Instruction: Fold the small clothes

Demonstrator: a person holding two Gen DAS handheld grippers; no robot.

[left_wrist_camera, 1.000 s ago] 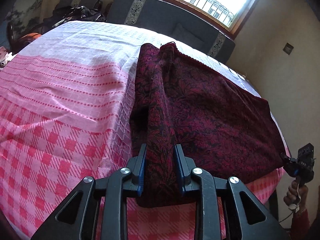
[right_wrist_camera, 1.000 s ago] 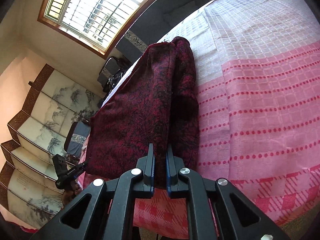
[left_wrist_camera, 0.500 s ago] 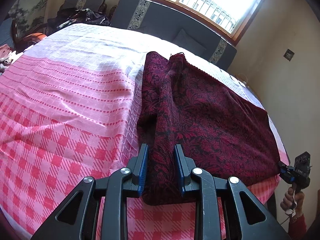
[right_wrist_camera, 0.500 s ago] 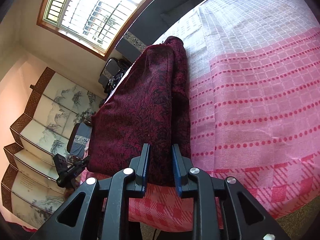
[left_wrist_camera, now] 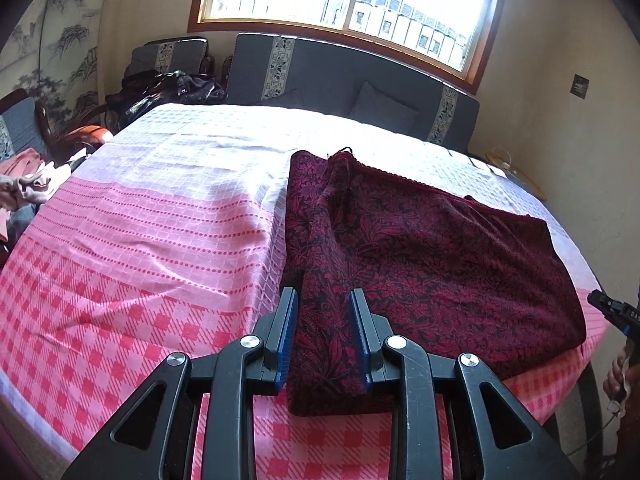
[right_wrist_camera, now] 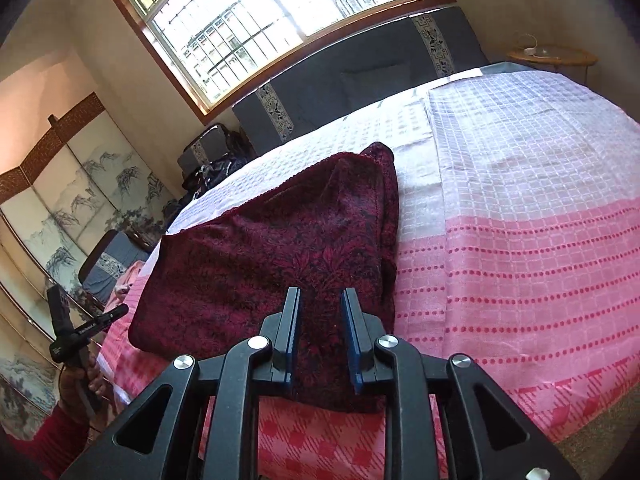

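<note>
Left wrist view. Item: dark red patterned garment (left_wrist_camera: 420, 264), folded, lying flat on the pink checked bedspread (left_wrist_camera: 140, 240) at the near edge of the bed. Long axis runs across the bed's near edge, left to right; a narrower folded strip at its left end runs from the gripper toward the dark headboard (left_wrist_camera: 340, 80). Left gripper (left_wrist_camera: 323, 332): jaws apart, straddling that strip's near end, fabric between them; whether the pads press the cloth cannot be told. Right gripper (left_wrist_camera: 616, 314) at the far right, beside the garment's other end. Window (left_wrist_camera: 348, 4) above the headboard.

Right wrist view. Garment (right_wrist_camera: 280, 264) in the same place, its long axis stretching leftward from the right gripper (right_wrist_camera: 320, 336). Jaws apart, over the near corner, cloth between them. Left gripper (right_wrist_camera: 80, 332) beside the far left end. Painted folding screen (right_wrist_camera: 60, 208) at left.
</note>
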